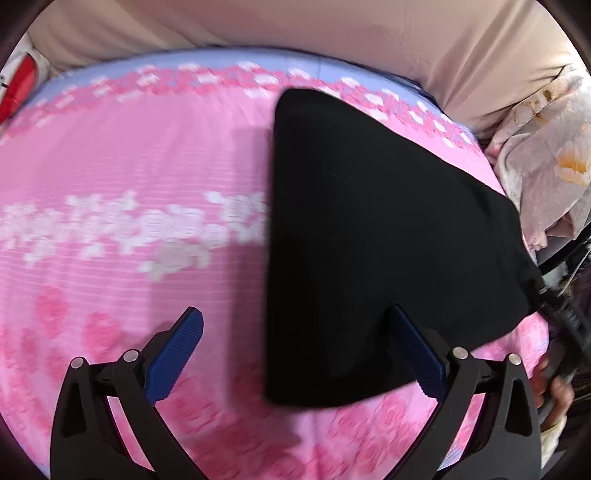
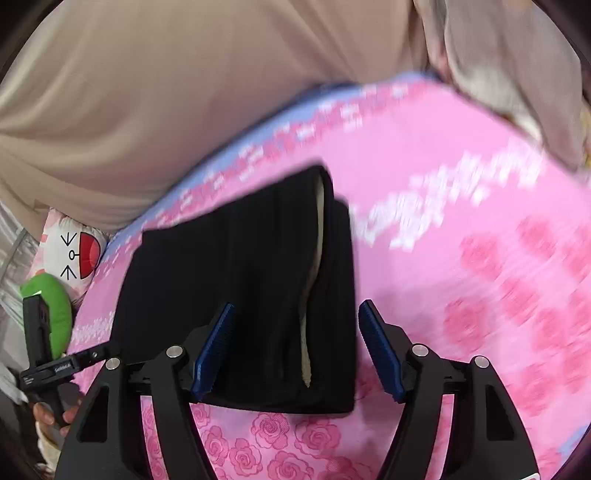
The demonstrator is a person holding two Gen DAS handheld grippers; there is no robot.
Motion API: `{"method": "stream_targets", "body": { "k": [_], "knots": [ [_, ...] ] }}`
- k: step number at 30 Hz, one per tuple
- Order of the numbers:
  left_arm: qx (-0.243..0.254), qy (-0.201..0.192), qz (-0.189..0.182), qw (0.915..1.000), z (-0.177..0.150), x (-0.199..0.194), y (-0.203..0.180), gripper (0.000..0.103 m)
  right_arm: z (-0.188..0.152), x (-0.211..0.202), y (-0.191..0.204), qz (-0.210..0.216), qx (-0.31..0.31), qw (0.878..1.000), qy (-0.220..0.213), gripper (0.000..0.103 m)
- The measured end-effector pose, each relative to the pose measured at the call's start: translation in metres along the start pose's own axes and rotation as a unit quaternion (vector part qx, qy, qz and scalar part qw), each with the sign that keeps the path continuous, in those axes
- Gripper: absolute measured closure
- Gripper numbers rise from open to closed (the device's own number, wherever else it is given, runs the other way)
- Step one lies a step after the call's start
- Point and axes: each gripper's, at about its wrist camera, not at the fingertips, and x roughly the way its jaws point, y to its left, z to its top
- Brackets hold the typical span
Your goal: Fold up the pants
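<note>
The black pants (image 1: 369, 240) lie folded into a compact block on the pink flowered bedsheet (image 1: 129, 155). In the right wrist view the pants (image 2: 251, 288) show stacked layers with a pale lining strip at one edge. My left gripper (image 1: 295, 347) is open above the sheet, its right finger over the pants' near edge. My right gripper (image 2: 297, 343) is open above the pants' near edge and holds nothing. The left gripper's handle (image 2: 40, 343) and the hand on it show at the left of the right wrist view.
A beige cushion (image 1: 332, 29) runs along the bed's far side. A floral blanket (image 1: 546, 162) is heaped at the right. A cartoon pillow (image 2: 77, 251) and a green plush (image 2: 51, 310) lie at the bed's left edge.
</note>
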Motion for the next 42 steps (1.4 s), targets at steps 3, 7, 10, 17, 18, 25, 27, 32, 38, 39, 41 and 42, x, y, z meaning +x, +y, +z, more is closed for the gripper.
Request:
{"method": "stream_targets", "body": {
  "k": [3,7,10,17,18,25,27,32,38,39,41,42],
  "knots": [
    [-0.006,0.008,-0.038,0.9992,0.007,0.020,-0.002,0.005,-0.007,0.015,-0.004,0.016,0.016,1.000,0.013,0.028],
    [0.013,-0.018,-0.065,0.9976,0.011,0.020,-0.008,0.038,-0.008,0.017,-0.004,0.025,0.026,0.999,0.006,0.043],
    [0.021,-0.049,-0.067,0.9963,0.013,-0.006,-0.006,0.074,-0.008,0.009,0.014,0.030,0.018,0.999,0.002,0.062],
    [0.036,-0.109,0.009,0.9934,-0.011,-0.089,0.030,0.090,-0.021,-0.023,0.102,0.072,-0.067,0.995,-0.015,0.063],
    [0.035,-0.123,0.036,0.9912,-0.018,-0.098,0.036,0.089,-0.028,-0.019,0.106,0.072,-0.071,0.995,-0.007,0.062],
    [-0.004,-0.056,0.070,0.9960,-0.045,-0.065,0.076,0.063,-0.048,0.001,0.047,-0.004,0.014,1.000,0.017,0.038],
    [-0.012,-0.054,0.035,0.9978,-0.046,-0.062,0.075,0.033,-0.041,-0.013,0.051,-0.009,0.012,1.000,0.006,0.036],
    [-0.045,-0.057,-0.064,0.9953,-0.025,-0.043,0.072,0.009,-0.035,-0.005,0.060,-0.017,-0.014,1.000,0.016,0.023],
    [-0.072,0.001,-0.163,0.9840,-0.013,-0.007,0.062,0.008,-0.035,0.027,0.054,0.019,0.003,0.999,0.045,0.025],
    [-0.066,-0.007,-0.159,0.9850,-0.013,-0.005,0.060,0.009,-0.035,0.027,0.056,0.018,0.000,0.999,0.041,0.030],
    [-0.048,-0.018,-0.139,0.9890,-0.010,-0.001,0.051,0.028,-0.035,0.028,0.057,0.030,0.002,0.999,0.040,0.053],
    [-0.045,-0.028,-0.124,0.9909,-0.009,-0.002,0.049,0.053,-0.035,0.025,0.060,0.033,0.003,0.999,0.040,0.056]
  ]
}}
